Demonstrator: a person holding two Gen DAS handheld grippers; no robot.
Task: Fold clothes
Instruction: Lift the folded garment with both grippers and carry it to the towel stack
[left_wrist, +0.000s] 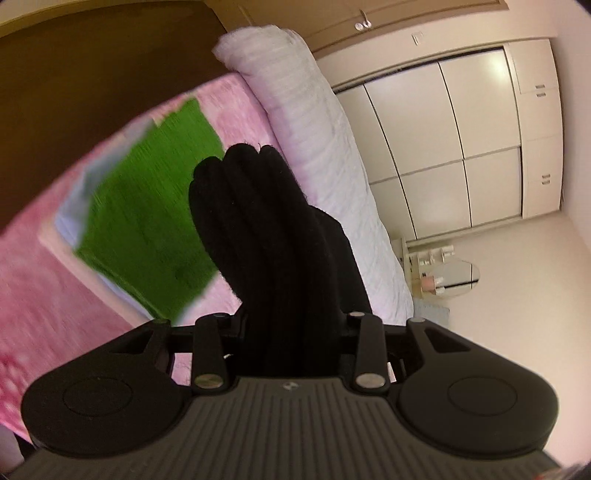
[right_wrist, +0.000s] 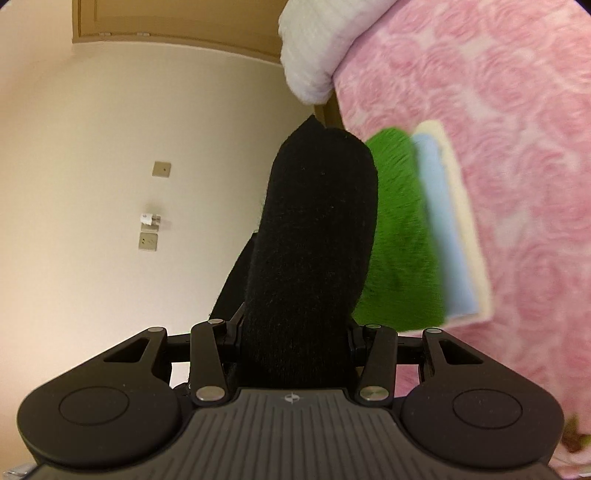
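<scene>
1. Left gripper (left_wrist: 295, 325): clenched on a bunched black knit garment (left_wrist: 266, 221), thick ribbed folds standing up out of the jaws. Fingertips are buried in the cloth.
2. Beyond it on the bed: a pink floral blanket (left_wrist: 44, 280) carrying a stack of folded clothes, with a green piece (left_wrist: 147, 221) on top and light blue (left_wrist: 70, 218) and cream layers showing at the stack's edges. A white rolled duvet (left_wrist: 306, 122) runs along the bed's far edge, and the wardrobe (left_wrist: 461, 147) stands behind.
3. Right gripper (right_wrist: 295, 332): also clenched on the same black garment (right_wrist: 314, 229), a fat rounded wad. The green stack (right_wrist: 399, 229) sits just beside it on the blanket.
4. Step, my read: the garment is already folded and held at both ends off the bed, being carried to the stack.
5. Next move calls for: both grippers staying level and together, lowering the bundle squarely onto the green piece with edges aligned, then letting go at the same time so the fold doesn't spring open.
</scene>
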